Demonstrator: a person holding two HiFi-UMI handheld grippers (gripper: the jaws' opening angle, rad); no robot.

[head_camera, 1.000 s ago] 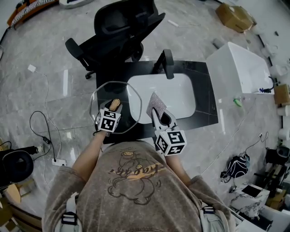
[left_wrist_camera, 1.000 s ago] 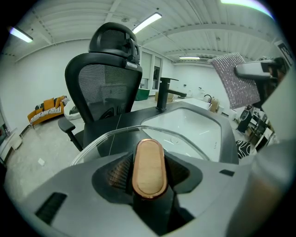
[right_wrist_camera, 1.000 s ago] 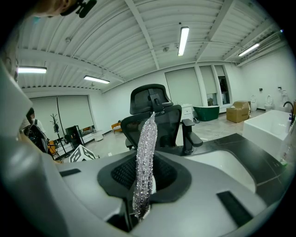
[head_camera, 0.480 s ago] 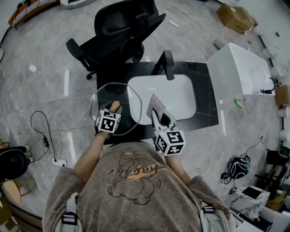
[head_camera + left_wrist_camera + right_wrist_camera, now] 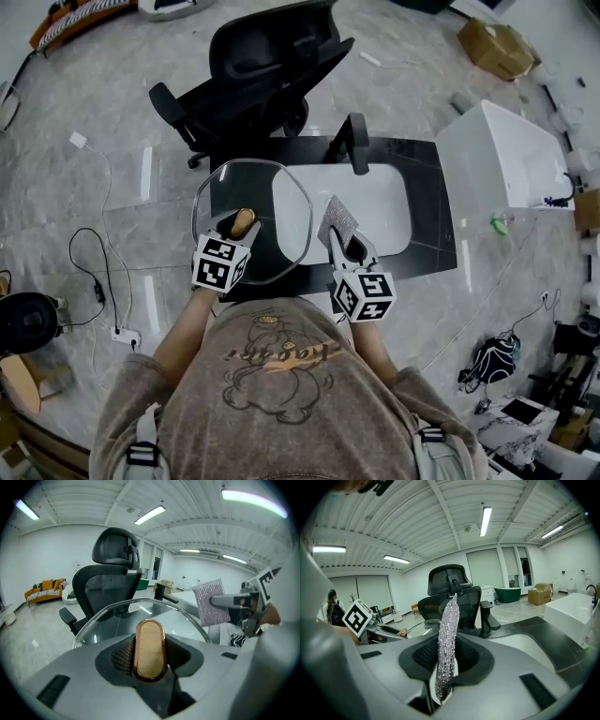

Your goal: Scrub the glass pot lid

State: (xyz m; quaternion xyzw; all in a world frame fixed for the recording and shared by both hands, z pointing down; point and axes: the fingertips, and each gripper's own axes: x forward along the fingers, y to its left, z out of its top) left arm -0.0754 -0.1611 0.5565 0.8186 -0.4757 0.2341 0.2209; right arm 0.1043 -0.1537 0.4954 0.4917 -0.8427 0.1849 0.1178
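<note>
The left tongs (image 5: 236,231), jaws just closed tighter on the wooden knob (image 5: 150,648), have raised the glass pot lid (image 5: 267,199) from beside the sink (image 5: 380,202) to overlap its left rim. The right tongs (image 5: 345,242) stay clamped on the silver scrubber (image 5: 338,223) over the sink's near edge.

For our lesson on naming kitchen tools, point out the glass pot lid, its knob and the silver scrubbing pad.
glass pot lid (image 5: 239,192), head view, on the clear pane.
lid knob (image 5: 150,648), left gripper view, on its wooden face.
scrubbing pad (image 5: 446,639), right gripper view, on its silver edge.
</note>
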